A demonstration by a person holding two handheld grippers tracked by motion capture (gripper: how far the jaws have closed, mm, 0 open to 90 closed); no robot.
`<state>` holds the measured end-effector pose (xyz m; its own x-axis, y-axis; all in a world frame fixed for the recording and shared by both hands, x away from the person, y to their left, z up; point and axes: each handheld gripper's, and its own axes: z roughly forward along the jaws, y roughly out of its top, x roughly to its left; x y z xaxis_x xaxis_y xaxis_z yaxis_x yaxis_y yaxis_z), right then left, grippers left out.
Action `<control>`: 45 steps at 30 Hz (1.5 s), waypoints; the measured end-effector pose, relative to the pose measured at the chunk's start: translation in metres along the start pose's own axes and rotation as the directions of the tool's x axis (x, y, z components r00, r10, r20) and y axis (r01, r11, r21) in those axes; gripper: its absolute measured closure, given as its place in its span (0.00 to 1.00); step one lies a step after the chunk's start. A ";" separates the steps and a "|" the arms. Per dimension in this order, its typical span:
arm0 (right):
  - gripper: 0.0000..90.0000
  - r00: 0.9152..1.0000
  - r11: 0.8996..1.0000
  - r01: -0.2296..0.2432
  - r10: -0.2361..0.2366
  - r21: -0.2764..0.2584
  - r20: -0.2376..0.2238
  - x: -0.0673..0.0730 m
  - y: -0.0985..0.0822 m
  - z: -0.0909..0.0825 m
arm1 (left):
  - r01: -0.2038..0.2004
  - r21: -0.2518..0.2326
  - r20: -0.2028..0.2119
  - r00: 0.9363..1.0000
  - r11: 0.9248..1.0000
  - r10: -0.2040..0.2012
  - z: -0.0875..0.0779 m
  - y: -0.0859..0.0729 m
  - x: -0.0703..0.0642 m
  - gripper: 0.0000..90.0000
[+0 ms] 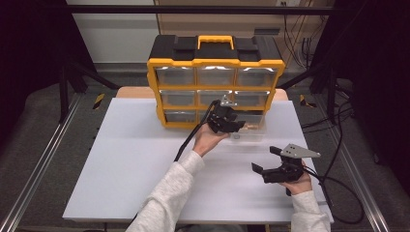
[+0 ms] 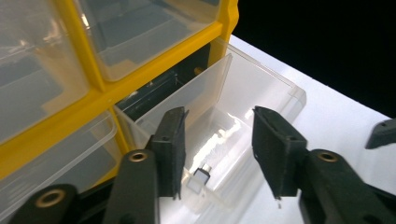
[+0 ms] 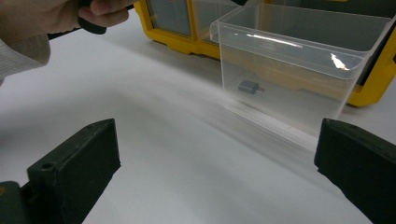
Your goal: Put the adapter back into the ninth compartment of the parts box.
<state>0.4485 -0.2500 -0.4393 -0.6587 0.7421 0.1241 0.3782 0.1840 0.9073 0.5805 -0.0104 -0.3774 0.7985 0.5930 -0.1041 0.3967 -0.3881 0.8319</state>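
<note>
A yellow and black drawer cabinet (image 1: 215, 63) stands at the back of the white table. Its bottom right clear drawer (image 1: 251, 131) is pulled out. My left gripper (image 1: 237, 126) hovers over that drawer (image 2: 261, 84), and its jaws (image 2: 218, 116) stand apart with nothing between the pads. A small grey adapter (image 2: 200, 177) lies on the drawer floor below them, also visible through the drawer's front wall (image 3: 251, 87). My right gripper (image 1: 266, 159) rests low over the table in front of the drawer (image 3: 299, 56), open wide and empty (image 3: 219, 140).
The other clear drawers (image 1: 176, 76) of the cabinet are pushed in. The white table top (image 1: 125, 159) stretches to the left and front. Black cables (image 1: 338, 193) trail off the right edge. A fingertip of the right gripper (image 2: 383, 133) shows in the left gripper view.
</note>
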 end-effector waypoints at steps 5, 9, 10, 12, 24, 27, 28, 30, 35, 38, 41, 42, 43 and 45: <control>0.01 1.000 1.000 0.003 -0.003 0.004 0.005 0.000 0.000 0.000 | -0.002 -0.027 0.001 1.000 1.000 0.002 -0.014 -0.005 0.002 0.48; 0.01 1.000 1.000 0.002 -0.002 -0.004 0.007 0.000 0.000 0.000 | 0.001 -0.053 -0.004 1.000 0.999 -0.001 -0.026 -0.013 0.002 0.42; 0.01 1.000 1.000 0.003 -0.003 -0.004 0.008 0.001 0.000 0.000 | 0.004 -0.059 0.000 1.000 0.998 -0.004 -0.028 -0.015 0.002 0.40; 0.01 1.000 1.000 0.002 -0.002 -0.003 0.009 0.001 0.000 0.000 | 0.008 -0.068 0.001 1.000 0.998 -0.007 -0.033 -0.020 0.002 0.36; 0.01 1.000 1.000 -0.004 0.004 -0.007 0.012 0.001 0.001 0.000 | 0.008 -0.095 -0.021 1.000 0.995 -0.010 -0.060 -0.044 0.007 0.14; 0.01 1.000 1.000 -0.004 0.004 -0.003 0.016 0.001 0.000 0.001 | -0.008 -0.103 -0.031 0.999 0.995 0.005 -0.066 -0.051 0.008 0.08; 0.01 1.000 1.000 -0.004 0.004 -0.001 0.018 0.001 0.000 0.001 | -0.011 -0.105 -0.032 0.999 0.994 0.007 -0.067 -0.053 0.008 0.06; 0.01 1.000 1.000 -0.005 0.005 0.001 0.018 0.001 0.000 0.001 | -0.016 -0.112 -0.028 1.000 0.994 0.013 -0.072 -0.057 0.009 0.05; 0.01 1.000 1.000 -0.003 0.003 0.003 0.021 0.001 0.001 0.002 | -0.017 -0.132 -0.013 1.000 0.991 0.015 -0.083 -0.067 0.012 0.02; 0.01 1.000 1.000 -0.004 0.004 0.004 0.024 0.002 0.001 0.002 | -0.016 -0.139 -0.017 1.000 0.990 0.014 -0.091 -0.073 0.014 0.01; 0.01 1.000 1.000 -0.004 0.004 0.007 0.029 0.002 0.001 0.002 | -0.016 -0.148 -0.019 1.000 0.989 0.013 -0.098 -0.080 0.018 0.01; 0.01 1.000 1.000 -0.002 0.002 0.008 0.031 0.002 0.001 0.002 | -0.012 -0.150 -0.020 1.000 0.989 0.009 -0.099 -0.083 0.019 0.01; 0.01 0.999 1.000 -0.001 0.000 0.006 0.034 0.002 0.001 0.003 | -0.011 -0.150 -0.021 1.000 0.989 0.008 -0.101 -0.086 0.020 0.01; 0.01 0.999 1.000 0.002 -0.003 0.009 0.035 0.003 0.001 0.003 | -0.003 -0.157 -0.021 1.000 0.988 0.000 -0.105 -0.090 0.023 0.00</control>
<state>0.4494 -0.2456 -0.4391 -0.6367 0.7635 0.1077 0.3822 0.1912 0.9041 0.5153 0.1124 -0.3973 0.7887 0.6077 -0.0931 0.3185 -0.2743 0.9074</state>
